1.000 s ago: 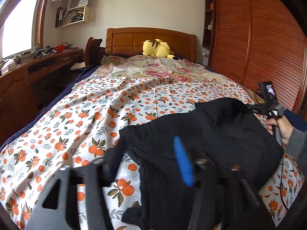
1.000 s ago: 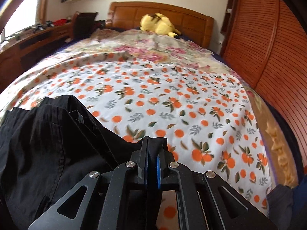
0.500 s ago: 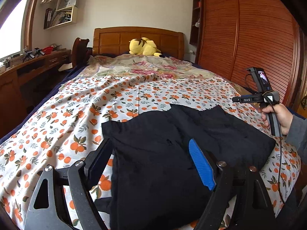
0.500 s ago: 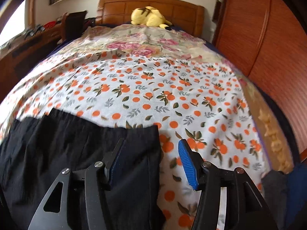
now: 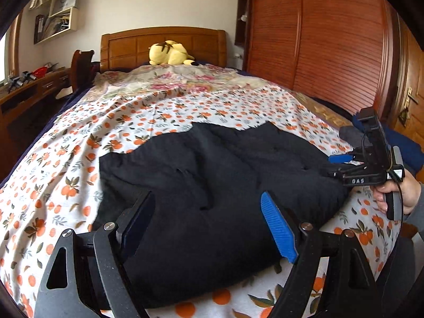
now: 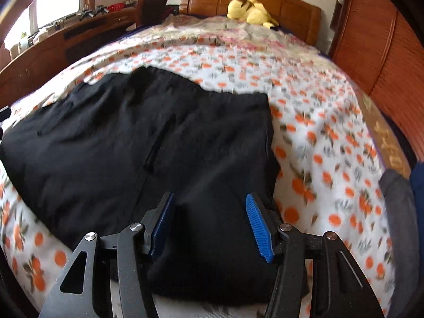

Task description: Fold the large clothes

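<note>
A black garment [image 5: 212, 175] lies folded and a little rumpled on the orange-print bedsheet [image 5: 79, 164], near the foot of the bed. My left gripper [image 5: 209, 225] hovers over its near edge, jaws wide open, nothing pressed between the pads. In the right wrist view the same garment [image 6: 132, 137] fills the middle, and my right gripper [image 6: 210, 225] stands open above its near right part, blue pads apart. The left wrist view also shows the right gripper [image 5: 341, 164] at the garment's right edge, held by a hand [image 5: 400, 196].
A yellow plush toy [image 5: 169, 53] rests against the wooden headboard [image 5: 159, 42]. A wooden wardrobe [image 5: 318, 39] runs along the right side. A desk [image 6: 53, 47] and chair [image 5: 79, 69] stand on the left. Grey and blue cloth [image 6: 397, 198] lies at the bed's right edge.
The right gripper, shut on the garment's edge a second ago, has opened and let it go. The garment has settled flat on the sheet. Both grippers have drawn back over its near side.
</note>
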Demonstrator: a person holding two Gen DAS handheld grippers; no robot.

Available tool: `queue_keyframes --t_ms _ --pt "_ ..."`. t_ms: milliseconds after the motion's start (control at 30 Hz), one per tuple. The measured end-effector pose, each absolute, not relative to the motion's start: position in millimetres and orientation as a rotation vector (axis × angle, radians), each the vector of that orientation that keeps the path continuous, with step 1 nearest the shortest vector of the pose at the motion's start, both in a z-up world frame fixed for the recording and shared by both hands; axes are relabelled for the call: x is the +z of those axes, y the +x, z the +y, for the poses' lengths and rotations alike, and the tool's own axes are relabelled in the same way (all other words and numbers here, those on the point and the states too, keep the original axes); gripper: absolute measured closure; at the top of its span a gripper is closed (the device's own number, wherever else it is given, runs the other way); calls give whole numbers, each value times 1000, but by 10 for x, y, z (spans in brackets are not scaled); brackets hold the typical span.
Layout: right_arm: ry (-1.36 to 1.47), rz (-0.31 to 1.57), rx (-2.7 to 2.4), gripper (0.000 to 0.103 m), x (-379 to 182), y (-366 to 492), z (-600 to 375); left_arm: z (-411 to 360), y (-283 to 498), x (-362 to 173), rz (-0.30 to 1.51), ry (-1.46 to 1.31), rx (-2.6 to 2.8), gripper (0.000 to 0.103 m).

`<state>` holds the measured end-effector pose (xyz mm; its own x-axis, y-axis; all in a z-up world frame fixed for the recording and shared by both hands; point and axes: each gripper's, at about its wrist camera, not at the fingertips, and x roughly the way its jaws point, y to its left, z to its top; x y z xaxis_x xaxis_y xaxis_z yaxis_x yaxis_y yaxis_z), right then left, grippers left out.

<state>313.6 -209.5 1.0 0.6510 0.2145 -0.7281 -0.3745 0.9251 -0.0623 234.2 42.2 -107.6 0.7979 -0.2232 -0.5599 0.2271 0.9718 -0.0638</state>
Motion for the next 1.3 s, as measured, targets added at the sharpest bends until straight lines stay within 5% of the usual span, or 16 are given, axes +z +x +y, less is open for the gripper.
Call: queue_keyframes --t_ms 633,1300 --pt "-152 644 416 46 180 2566 -1785 158 2286 -1373 683 37 -259 21" --pt "-232 731 526 46 -215 2611 -1528 246 2253 -1451 683 4 -263 21"
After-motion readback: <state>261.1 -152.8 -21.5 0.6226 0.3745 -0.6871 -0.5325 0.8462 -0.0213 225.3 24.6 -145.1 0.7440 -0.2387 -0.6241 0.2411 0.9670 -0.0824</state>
